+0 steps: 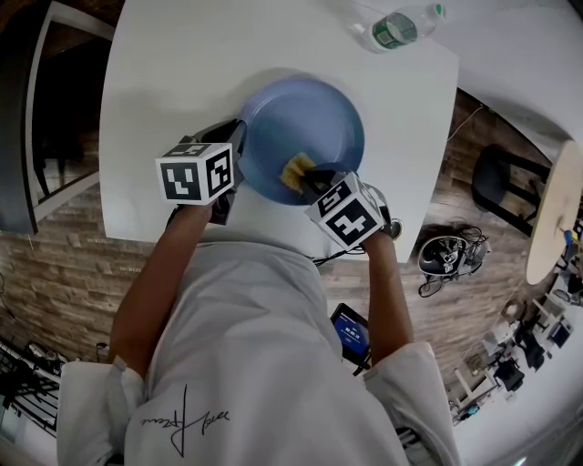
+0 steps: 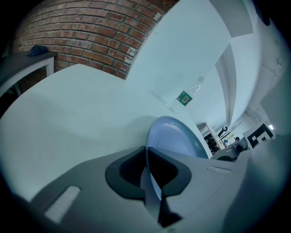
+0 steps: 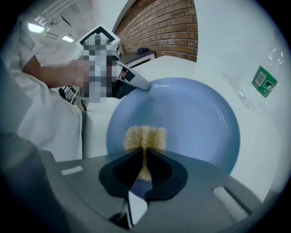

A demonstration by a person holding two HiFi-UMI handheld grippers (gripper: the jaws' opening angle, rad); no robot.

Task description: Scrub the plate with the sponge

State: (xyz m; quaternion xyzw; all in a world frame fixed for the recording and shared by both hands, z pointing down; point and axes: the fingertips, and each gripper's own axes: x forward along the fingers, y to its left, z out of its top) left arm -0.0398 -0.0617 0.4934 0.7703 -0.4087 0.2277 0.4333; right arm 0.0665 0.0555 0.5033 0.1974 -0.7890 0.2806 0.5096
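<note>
- The left gripper (image 2: 148,160) has its jaws closed down to a thin gap, clamped on the rim of the blue plate (image 2: 176,136). The rim runs edge-on between the two jaws.
- From that grip the plate rises ahead and slightly to the right of the left gripper, with its hollow face turned to that gripper's right. It looks tilted rather than flat on the white surface (image 1: 182,73). Whether any part of its rim touches the surface cannot be told.
- The right gripper (image 3: 144,157) is closed on the yellow sponge (image 3: 145,135), squeezing it into a narrow waist between the jaws.
- The sponge's free end fans out just past the right gripper's jaw tips. It lies against the inside of the plate, close to the rim nearest that gripper.
- The rest of the plate's face spreads ahead of the right gripper and to its right, blue and bare.
- Seen from the right gripper, the left gripper holds the plate's rim ahead and to the left, across the plate from the sponge.
- A clear plastic bottle (image 1: 396,27) with a green label lies on its side on the surface. It is beyond the plate, ahead and to the right of the right gripper and well apart from both grippers.
- A brick wall (image 2: 91,32) stands past the surface's far edge, ahead and to the left of the left gripper.
- Both of the person's forearms reach out from white sleeves (image 1: 91,400) towards the grippers.
</note>
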